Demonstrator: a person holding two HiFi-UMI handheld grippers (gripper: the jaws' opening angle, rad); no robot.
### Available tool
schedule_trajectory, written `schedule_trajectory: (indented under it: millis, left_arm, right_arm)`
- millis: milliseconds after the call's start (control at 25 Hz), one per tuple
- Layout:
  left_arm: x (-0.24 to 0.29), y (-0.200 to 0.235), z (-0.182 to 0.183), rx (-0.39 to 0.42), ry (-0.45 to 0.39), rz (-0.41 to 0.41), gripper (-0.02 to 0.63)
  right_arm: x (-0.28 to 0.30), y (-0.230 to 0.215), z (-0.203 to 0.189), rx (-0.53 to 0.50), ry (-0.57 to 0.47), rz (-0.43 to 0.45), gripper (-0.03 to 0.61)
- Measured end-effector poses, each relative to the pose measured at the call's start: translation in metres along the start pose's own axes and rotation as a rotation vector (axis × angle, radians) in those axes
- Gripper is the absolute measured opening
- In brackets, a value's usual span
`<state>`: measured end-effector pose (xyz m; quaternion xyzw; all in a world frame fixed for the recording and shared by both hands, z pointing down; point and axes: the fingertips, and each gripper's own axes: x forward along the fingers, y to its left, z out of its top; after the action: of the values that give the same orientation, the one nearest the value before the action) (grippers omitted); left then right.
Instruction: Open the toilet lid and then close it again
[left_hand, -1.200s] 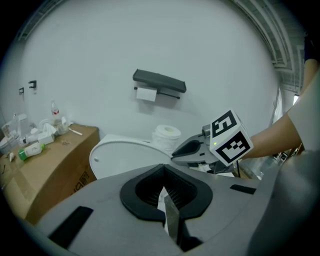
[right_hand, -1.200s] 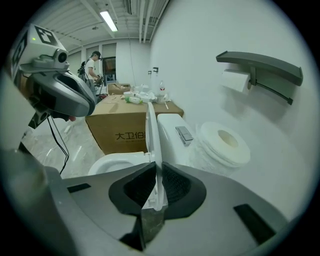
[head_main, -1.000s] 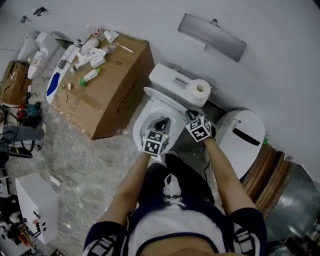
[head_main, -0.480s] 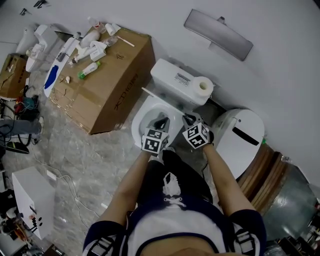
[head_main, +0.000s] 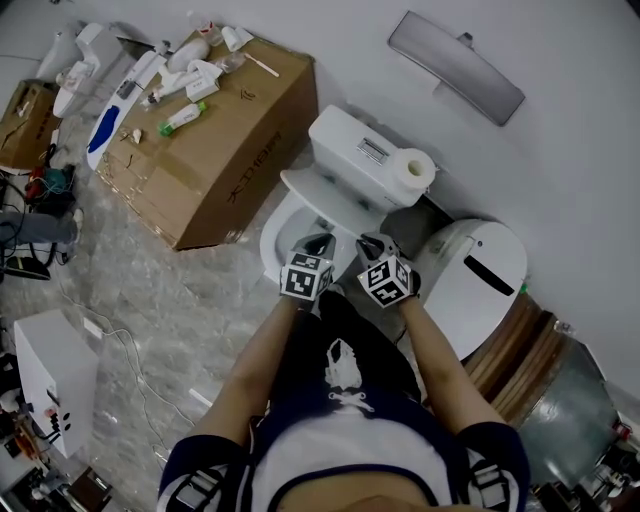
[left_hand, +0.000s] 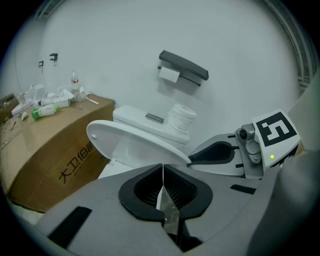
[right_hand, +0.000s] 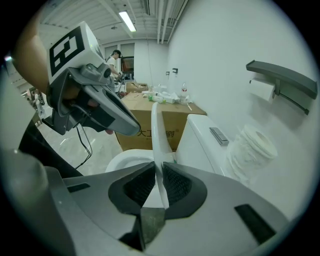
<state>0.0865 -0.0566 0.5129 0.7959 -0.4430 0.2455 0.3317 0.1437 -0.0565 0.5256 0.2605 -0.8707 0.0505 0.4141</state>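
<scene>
The white toilet stands against the wall with its tank behind. Its lid is tilted part-way up over the bowl. My right gripper is shut on the lid's thin front edge, which runs up between the pads. In the head view the right gripper sits over the bowl's right side. My left gripper is shut with nothing in it, just in front of the lid. The left gripper hangs over the bowl beside the right one.
A large cardboard box with bottles on top stands left of the toilet. A toilet roll rests on the tank. A white lidded bin is at the right, a wall shelf above. Cables and a white case lie on the floor left.
Both grippers have drawn closer together over the bowl and sunk a little. The right one still grips the lid's edge and has moved left with it.
</scene>
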Motion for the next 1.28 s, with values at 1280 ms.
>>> schedule_trajectory:
  millis: [1280]
  left_arm:
    - [-0.016,-0.001,-0.048,-0.389,-0.029,-0.088,0.069]
  right_arm:
    - [0.017,0.064,-0.012,-0.071,0.010,0.151,0.041]
